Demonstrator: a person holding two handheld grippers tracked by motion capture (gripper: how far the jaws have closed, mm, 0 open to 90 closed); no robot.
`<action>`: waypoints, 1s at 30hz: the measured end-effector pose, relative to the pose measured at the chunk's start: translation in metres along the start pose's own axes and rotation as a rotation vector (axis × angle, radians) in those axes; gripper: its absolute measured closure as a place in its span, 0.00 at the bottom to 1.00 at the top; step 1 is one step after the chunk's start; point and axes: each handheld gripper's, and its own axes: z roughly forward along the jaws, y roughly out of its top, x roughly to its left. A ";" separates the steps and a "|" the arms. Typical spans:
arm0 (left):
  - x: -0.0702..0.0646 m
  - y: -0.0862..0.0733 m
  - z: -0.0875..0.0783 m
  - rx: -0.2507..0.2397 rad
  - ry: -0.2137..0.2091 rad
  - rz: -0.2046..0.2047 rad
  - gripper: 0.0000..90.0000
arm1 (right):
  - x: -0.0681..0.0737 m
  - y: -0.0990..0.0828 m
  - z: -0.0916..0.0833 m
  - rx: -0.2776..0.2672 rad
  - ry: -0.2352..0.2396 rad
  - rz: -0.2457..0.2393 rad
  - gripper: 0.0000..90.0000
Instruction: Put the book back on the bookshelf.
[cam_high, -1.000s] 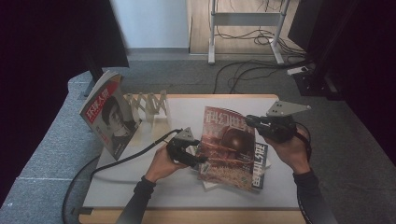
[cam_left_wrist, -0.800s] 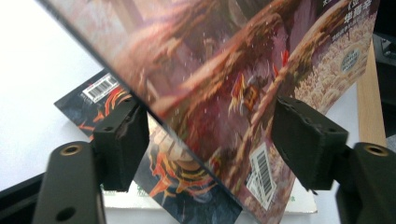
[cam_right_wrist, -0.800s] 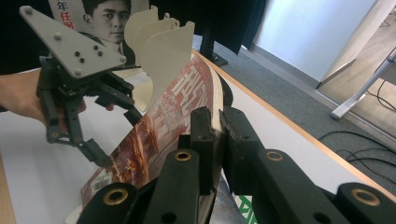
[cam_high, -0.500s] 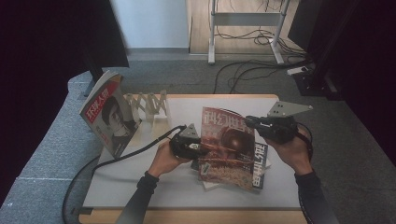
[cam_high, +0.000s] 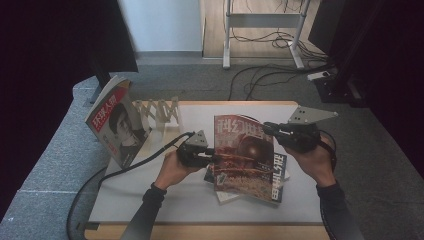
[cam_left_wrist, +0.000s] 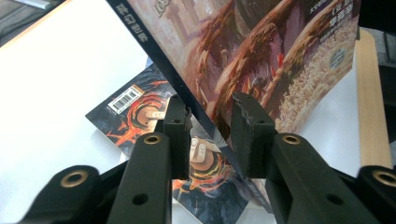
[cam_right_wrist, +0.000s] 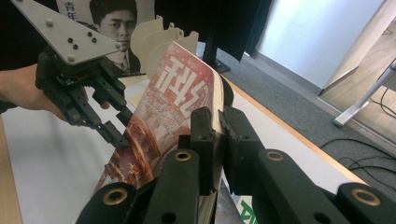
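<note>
So the right gripper (cam_right_wrist: 218, 135) is clamped on the raised red magazine (cam_high: 242, 150) above 2 flat ones (cam_high: 277, 182), the left gripper (cam_left_wrist: 211, 135) has just been closing over its spine edge, not clearly pinching yet, so next it needs a firm hold before heading to the rack (cam_high: 160, 111).

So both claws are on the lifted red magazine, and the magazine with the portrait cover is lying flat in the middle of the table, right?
Not quite. Both the left claw and the right claw are at the lifted red magazine, but the portrait magazine is not flat in the middle. The high view shows it propped upright at the table's left edge, beside the pale rack.
</note>
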 end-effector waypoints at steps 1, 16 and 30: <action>0.000 0.000 -0.001 0.003 -0.003 0.003 0.78 | 0.000 0.000 0.000 0.001 -0.002 -0.002 0.91; -0.005 0.005 -0.025 -0.061 0.038 0.027 0.91 | -0.001 0.007 -0.005 -0.039 -0.021 -0.008 0.91; -0.017 0.034 -0.034 0.102 0.034 0.131 0.86 | -0.004 0.002 -0.011 -0.031 -0.026 -0.012 0.88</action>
